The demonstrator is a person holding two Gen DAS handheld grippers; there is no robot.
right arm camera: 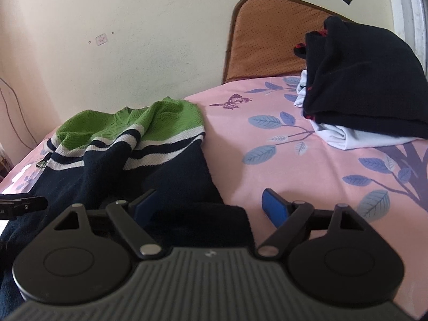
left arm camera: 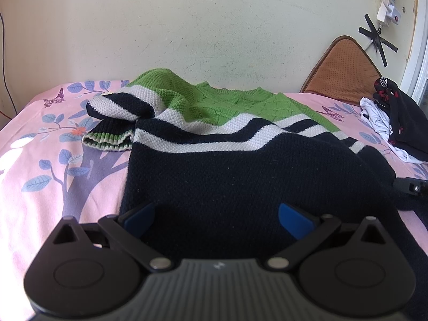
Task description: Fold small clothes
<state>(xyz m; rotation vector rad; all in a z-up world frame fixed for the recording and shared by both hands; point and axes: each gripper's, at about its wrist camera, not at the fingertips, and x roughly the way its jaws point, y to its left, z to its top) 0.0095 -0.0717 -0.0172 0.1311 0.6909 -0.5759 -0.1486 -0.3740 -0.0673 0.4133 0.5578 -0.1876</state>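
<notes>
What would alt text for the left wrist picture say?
A knitted sweater in green, white and navy lies spread on a pink leaf-print bedsheet, with the left gripper open over its dark hem. A pile of black and white clothes sits at the right edge.

Spread across the bedsheet (left arm camera: pixel 40 139): knit sweater (left arm camera: pixel 214 139) at centre, sleeve (left arm camera: pixel 117 107) folded at its left, stack of folded clothes (right arm camera: pixel 358 93) well apart to the right, cushion (right arm camera: pixel 267 40) behind against the wall (left arm camera: pixel 160 26).
</notes>
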